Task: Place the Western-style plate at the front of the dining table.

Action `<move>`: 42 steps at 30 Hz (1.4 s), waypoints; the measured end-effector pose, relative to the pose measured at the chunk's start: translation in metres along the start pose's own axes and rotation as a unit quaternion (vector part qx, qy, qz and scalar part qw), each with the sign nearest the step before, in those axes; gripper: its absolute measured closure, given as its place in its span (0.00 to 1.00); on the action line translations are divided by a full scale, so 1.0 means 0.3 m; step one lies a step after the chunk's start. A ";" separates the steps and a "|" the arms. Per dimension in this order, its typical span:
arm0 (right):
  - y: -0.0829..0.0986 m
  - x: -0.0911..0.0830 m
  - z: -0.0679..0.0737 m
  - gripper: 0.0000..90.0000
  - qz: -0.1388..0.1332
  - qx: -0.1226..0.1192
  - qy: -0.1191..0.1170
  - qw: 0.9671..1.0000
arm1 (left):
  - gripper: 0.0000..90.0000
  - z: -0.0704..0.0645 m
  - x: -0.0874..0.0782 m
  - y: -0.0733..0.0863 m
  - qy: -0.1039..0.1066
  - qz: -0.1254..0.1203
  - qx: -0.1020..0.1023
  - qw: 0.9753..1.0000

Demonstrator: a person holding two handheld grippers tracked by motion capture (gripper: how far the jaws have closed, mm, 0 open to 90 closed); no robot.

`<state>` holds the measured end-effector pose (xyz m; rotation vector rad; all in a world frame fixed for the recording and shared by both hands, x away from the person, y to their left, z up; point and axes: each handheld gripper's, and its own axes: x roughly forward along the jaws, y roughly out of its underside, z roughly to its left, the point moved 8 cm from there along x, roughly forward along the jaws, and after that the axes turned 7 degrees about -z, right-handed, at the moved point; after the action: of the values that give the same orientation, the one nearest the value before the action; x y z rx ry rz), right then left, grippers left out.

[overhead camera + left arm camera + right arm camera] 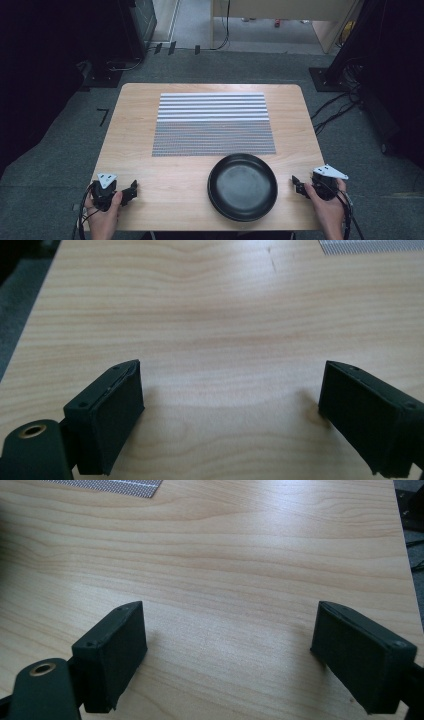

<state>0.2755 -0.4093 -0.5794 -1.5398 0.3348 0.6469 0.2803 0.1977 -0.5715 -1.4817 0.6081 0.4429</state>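
Observation:
A black round plate [242, 186] lies on the wooden table [135, 150] near its front edge, right of centre. Behind it a grey and white striped placemat [212, 124] lies flat in the middle of the table. My left gripper [131, 190] rests at the front left corner, held by a hand, well left of the plate. In the left gripper view the left gripper [230, 410] stands open over bare wood. My right gripper [297, 184] sits just right of the plate's rim. In the right gripper view the right gripper [227, 650] is open, with nothing between its jaws.
The table stands on grey carpet [60, 150]. Cables [335, 110] trail on the floor at the right, and dark equipment stands [112, 75] sit behind the table's far corners. A corner of the placemat [115, 487] lies ahead of the right gripper.

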 end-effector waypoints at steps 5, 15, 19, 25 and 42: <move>-0.007 -0.006 0.002 0.16 -0.008 0.022 0.000 1.000 | 0.15 -0.029 0.001 -0.005 -0.001 0.007 0.006 1.000; -0.053 -0.061 0.023 0.16 -0.042 0.046 -0.009 0.998 | 0.15 -0.082 -0.004 -0.030 0.006 -0.004 0.015 1.000; -0.064 -0.077 0.046 0.16 -0.043 0.047 -0.017 0.998 | 0.14 -0.108 -0.014 -0.044 0.013 -0.012 0.017 1.000; -0.084 -0.094 0.079 0.16 -0.053 0.042 -0.024 0.997 | 0.14 -0.152 -0.036 -0.064 0.028 -0.021 0.023 0.999; -0.112 -0.113 0.137 0.16 -0.067 0.037 -0.038 0.996 | 0.14 -0.276 -0.056 -0.092 0.061 -0.032 0.036 0.997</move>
<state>0.2599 -0.3721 -0.5312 -1.4500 0.1942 0.5797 0.2757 0.1155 -0.5384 -1.4633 0.6648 0.2794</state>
